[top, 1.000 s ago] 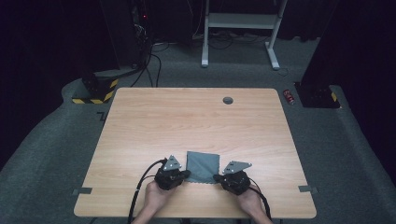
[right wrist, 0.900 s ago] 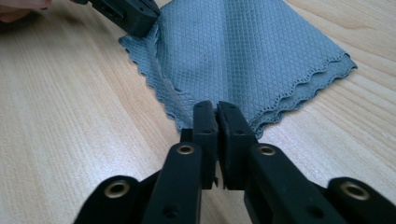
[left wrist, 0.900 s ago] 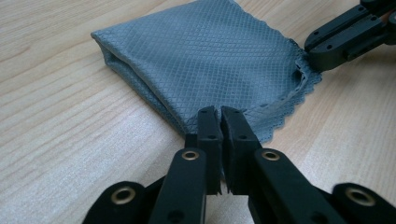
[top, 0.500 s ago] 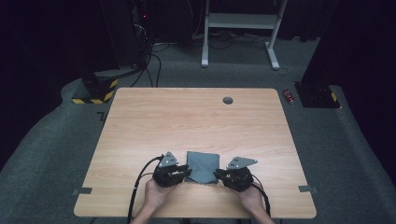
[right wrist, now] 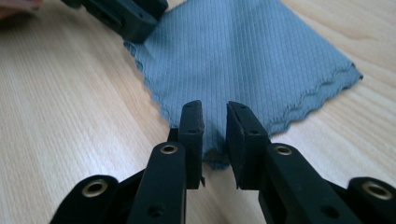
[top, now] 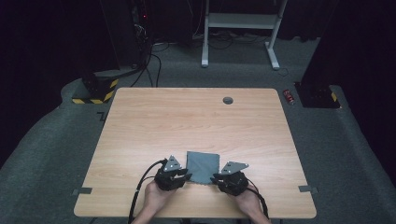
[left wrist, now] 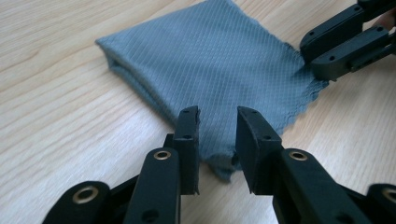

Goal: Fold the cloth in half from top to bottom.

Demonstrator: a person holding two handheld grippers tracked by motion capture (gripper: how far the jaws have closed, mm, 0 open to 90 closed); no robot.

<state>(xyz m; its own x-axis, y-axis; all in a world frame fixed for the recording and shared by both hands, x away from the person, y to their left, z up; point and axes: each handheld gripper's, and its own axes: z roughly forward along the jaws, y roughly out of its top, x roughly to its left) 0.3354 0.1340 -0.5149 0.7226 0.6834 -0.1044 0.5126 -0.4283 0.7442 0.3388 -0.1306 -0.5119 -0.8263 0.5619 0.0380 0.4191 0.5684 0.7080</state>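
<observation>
1. Two hands reach in from the near edge of the wooden tabletop [top: 196, 121], each holding black tongs low and level, tips angled inward.
2. A folded grey cloth [top: 203, 166] lies flat between them; the left tongs [left wrist: 217, 122] and right tongs [right wrist: 214, 119] each straddle a near corner.
3. Both tongs have just been opening, jaws slightly apart, not pinching.
4. The cloth is finely ribbed, with wavy edges.

Grey cloth [left wrist: 205, 60]: matt waffle-weave knit, wavy stitched edge. Table [top: 196, 121]: light wood-grain top, smooth, faint sheen. Left gripper [left wrist: 217, 135] and right gripper [right wrist: 215, 133]: matt black plastic jaws, shiny brass-coloured rivets, slightly rough pads.
</observation>
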